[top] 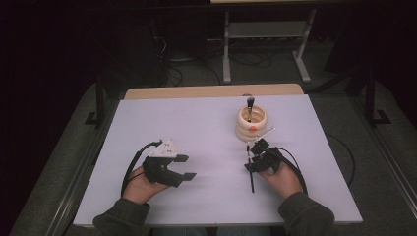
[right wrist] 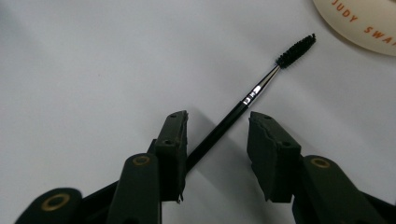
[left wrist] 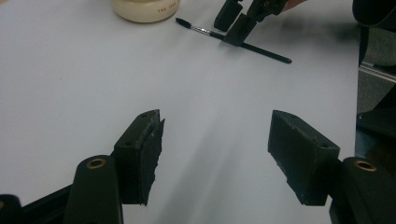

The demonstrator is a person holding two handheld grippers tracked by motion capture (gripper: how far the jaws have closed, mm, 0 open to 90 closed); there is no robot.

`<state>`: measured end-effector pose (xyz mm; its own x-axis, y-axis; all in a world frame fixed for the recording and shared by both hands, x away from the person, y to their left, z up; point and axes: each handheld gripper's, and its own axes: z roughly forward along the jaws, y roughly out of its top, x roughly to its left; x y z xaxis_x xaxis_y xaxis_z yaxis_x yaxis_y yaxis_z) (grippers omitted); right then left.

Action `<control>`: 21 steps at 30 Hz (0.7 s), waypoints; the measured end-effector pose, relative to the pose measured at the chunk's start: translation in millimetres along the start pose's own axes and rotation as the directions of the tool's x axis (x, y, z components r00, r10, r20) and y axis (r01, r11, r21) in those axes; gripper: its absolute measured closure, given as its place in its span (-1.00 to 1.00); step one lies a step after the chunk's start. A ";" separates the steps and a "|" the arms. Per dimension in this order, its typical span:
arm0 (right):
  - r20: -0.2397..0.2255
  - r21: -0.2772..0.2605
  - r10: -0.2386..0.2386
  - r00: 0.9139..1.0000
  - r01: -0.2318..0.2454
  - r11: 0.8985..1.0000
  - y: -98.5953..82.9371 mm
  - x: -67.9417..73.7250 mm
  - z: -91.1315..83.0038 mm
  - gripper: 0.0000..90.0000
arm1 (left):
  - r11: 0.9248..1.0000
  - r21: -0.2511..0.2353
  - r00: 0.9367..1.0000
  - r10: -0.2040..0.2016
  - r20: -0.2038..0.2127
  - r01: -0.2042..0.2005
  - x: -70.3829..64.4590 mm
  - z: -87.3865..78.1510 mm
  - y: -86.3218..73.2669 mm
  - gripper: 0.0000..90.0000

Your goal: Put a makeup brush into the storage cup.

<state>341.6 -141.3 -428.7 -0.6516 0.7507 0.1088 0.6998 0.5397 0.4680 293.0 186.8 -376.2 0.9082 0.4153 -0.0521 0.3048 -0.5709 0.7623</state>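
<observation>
The right tool [top: 255, 156] is sitting low over the white bench [top: 206, 123] at about four o'clock from the bench's middle, its jaws standing apart on either side of a thin black brush [right wrist: 243, 108]. In the right gripper view the brush is lying flat on the bench, its handle passing between the jaws and close against the left one, and its bristled tip is pointing to about one o'clock. Whether that jaw is touching the handle cannot be told. The tip is ending just short of a cream ringed holder [top: 251, 123], which is standing at about twelve o'clock from the right tool and is carrying another dark brush [top: 250, 107] upright in its well.

The left tool [top: 179, 167] is resting at about eight o'clock from the bench's middle, well apart from the brush, its jaws spread wide with nothing between them. In the left gripper view the holder [left wrist: 144, 8] is showing at about eleven o'clock, the brush [left wrist: 233, 42] and the right tool [left wrist: 240, 21] at about one o'clock
</observation>
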 end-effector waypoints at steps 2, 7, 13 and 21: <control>0.015 0.000 -0.007 1.000 0.007 1.000 -0.4 0.8 0.3 0.36 | 1.000 -0.001 1.000 0.003 0.001 -0.003 0.0 0.2 0.0 -0.24; 0.046 0.009 -0.041 0.998 0.040 0.999 -0.6 3.6 0.2 0.53 | 1.000 0.003 1.000 0.007 0.000 -0.007 -0.1 0.9 0.4 -0.24; 0.036 0.009 -0.028 0.999 0.028 1.000 -0.5 6.3 -0.7 0.70 | 1.000 0.003 1.000 0.006 0.002 -0.006 -0.3 0.8 0.5 -0.24; 0.053 0.021 -0.030 0.998 0.029 0.999 1.3 9.9 0.0 0.73 | 1.000 0.001 1.000 0.008 0.003 -0.008 0.1 0.9 0.8 -0.24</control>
<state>336.0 -133.2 -427.0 -0.6560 0.7532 0.0478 0.6864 0.5691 0.4527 293.6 185.7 -376.2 0.9114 0.4087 -0.0480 0.2979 -0.5749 0.7621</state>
